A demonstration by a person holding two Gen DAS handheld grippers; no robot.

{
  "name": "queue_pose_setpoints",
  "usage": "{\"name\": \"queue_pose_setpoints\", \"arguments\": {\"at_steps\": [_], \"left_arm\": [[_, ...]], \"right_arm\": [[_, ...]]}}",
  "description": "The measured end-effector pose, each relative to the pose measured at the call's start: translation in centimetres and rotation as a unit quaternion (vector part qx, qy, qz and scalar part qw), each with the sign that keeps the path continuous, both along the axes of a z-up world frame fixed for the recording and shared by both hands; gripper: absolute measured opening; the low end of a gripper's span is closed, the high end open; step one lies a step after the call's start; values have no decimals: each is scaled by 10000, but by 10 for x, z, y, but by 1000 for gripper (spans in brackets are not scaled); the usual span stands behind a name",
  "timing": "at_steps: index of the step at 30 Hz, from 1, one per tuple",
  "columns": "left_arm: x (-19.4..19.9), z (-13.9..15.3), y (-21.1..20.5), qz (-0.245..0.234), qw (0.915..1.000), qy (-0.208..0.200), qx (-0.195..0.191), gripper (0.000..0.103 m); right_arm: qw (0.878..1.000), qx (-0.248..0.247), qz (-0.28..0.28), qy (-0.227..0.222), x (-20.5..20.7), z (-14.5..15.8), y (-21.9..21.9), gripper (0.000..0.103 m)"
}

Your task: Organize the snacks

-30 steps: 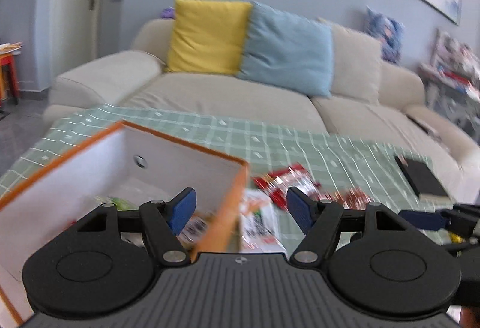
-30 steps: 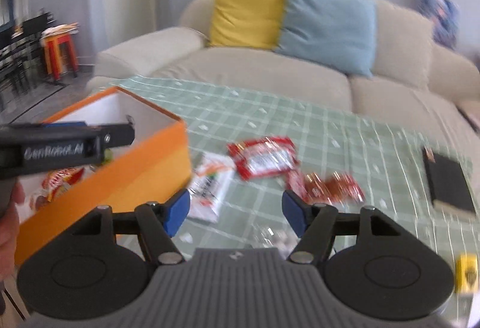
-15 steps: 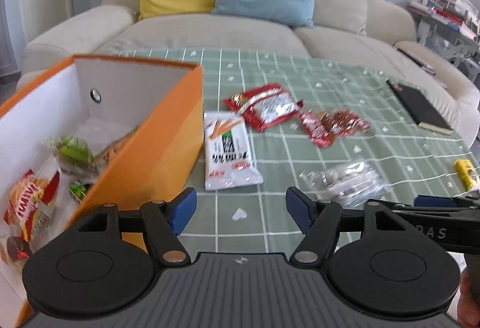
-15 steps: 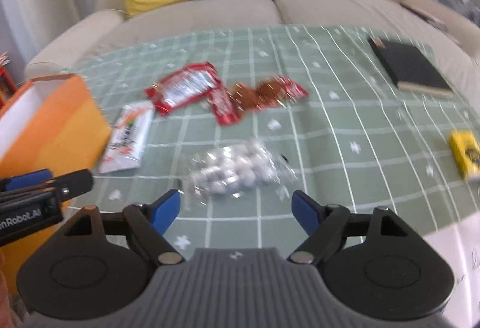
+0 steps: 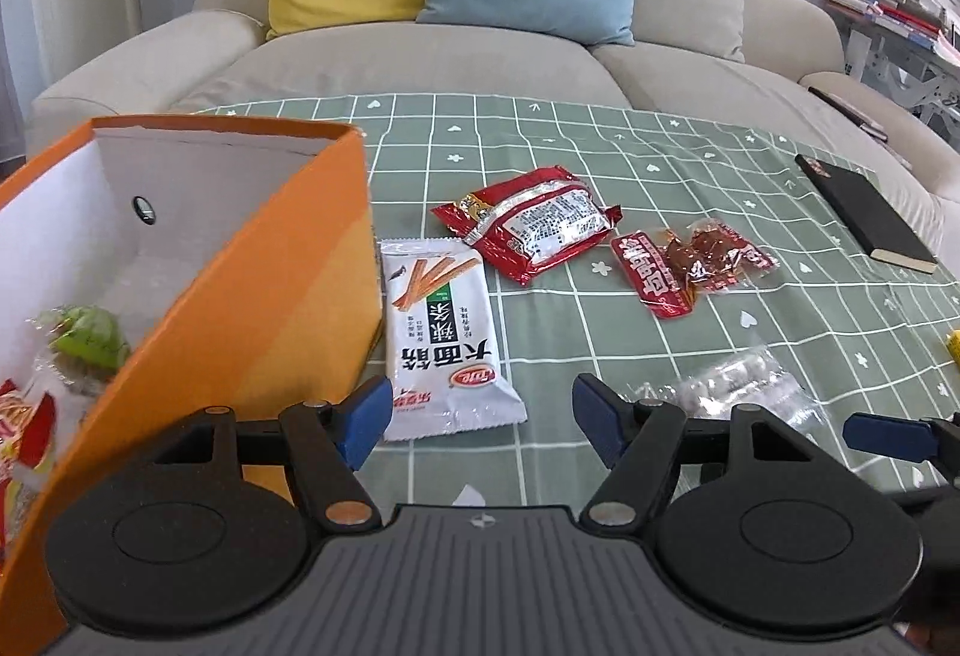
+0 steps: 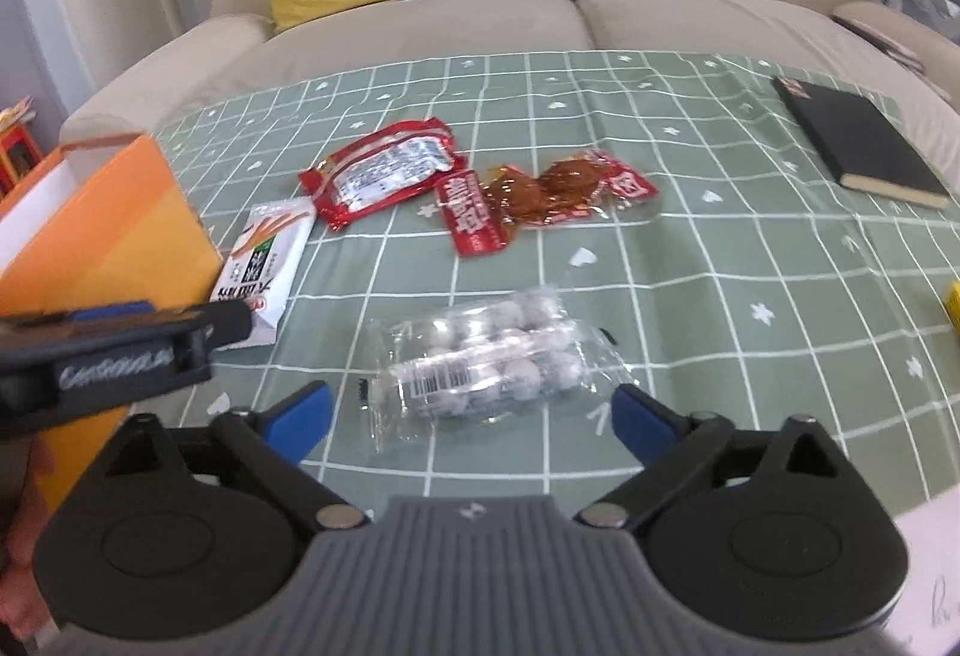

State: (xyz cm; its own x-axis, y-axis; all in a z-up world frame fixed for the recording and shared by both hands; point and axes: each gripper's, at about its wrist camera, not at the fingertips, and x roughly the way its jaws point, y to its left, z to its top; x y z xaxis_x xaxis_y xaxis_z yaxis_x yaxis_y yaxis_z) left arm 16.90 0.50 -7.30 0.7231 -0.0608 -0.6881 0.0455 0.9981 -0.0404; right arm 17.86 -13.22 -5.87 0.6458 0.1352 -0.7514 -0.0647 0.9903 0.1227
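An orange box with several snacks inside stands at the left of the green checked tablecloth. Beside it lie a white snack packet, a red packet, a red-and-clear meat snack and a clear bag of white balls. My left gripper is open and empty, just before the white packet. My right gripper is open and empty, its fingers either side of the near end of the clear bag. The box also shows in the right wrist view.
A black notebook lies at the table's right side and a small yellow object at the right edge. A beige sofa with yellow and blue cushions stands behind the table. White paper lies at the near right.
Both grippers have tilted down from the sofa toward the table and come closer to the snacks. The right gripper has closed in on the clear bag. Both stay open.
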Motion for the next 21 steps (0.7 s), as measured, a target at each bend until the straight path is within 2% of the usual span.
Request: {"name": "queue_pose_setpoints", "arguments": {"at_steps": [5,14,15,17,18,19,21], "left_arm": [[14,-11,-7,-24,9996,193,199,81],[29,-28,-17,108,9981,362,494,79],[29,-29,-17,107,9978,365,536,75],[28,-28,-16,183,9974,311,621,55],[28,-27,-14,197,9974,327,612,52],[29,-27,-12,182,9977,362,540,38],[29,-25,-11,156,9978,409,506,33]], "right_arm": [[9993,-271,272,24,12,-9,6,99],[9990,-399,183,87,28,-22,4,99],[9988,-434,228,87,29,-23,5,99],[9982,-523,288,82,30,-24,7,99],[9979,-566,298,80,29,-24,7,99],[9978,-579,301,78,29,-25,7,99],[9980,-557,285,84,29,-24,7,98]]}}
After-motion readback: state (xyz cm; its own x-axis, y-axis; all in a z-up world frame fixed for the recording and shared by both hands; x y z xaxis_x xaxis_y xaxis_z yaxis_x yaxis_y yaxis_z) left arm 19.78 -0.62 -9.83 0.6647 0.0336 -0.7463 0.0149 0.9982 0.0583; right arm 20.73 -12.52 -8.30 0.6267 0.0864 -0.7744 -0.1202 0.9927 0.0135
